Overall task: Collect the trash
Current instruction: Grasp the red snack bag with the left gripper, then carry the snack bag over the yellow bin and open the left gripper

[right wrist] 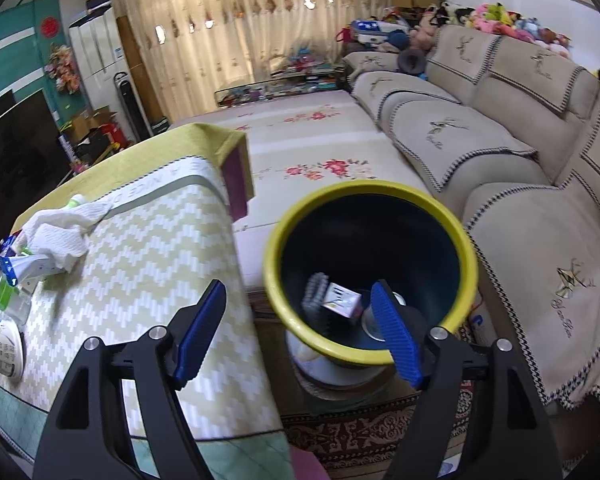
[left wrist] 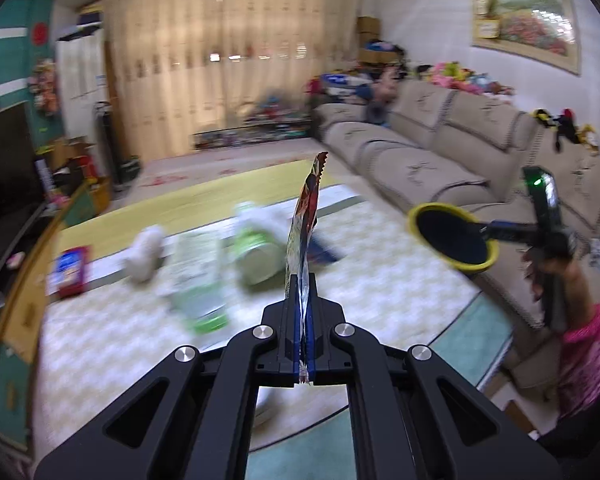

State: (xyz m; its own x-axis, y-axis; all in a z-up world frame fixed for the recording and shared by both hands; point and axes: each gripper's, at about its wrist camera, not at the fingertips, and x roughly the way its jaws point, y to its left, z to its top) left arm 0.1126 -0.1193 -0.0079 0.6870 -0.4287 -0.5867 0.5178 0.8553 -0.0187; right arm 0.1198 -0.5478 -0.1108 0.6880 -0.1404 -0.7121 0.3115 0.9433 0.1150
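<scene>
Pinching a snack wrapper (left wrist: 305, 240) edge-on, the left gripper (left wrist: 303, 320) holds it upright above the worktop (left wrist: 380, 272), jaws clamped on its lower half.
Behind it, blurred, lie a crumpled paper towel (left wrist: 144, 254), a green-labelled plastic bottle (left wrist: 198, 280) and a red packet (left wrist: 70, 270). The right gripper (right wrist: 296, 324) hangs with jaws wide and nothing between them, above a yellow-rimmed bin (right wrist: 272, 256) standing just beside the worktop; a small box (right wrist: 342, 300) lies inside.

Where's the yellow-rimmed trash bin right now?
In the right wrist view, the trash bin sits on the floor between the table and the sofa, just ahead of the open right gripper.
</scene>
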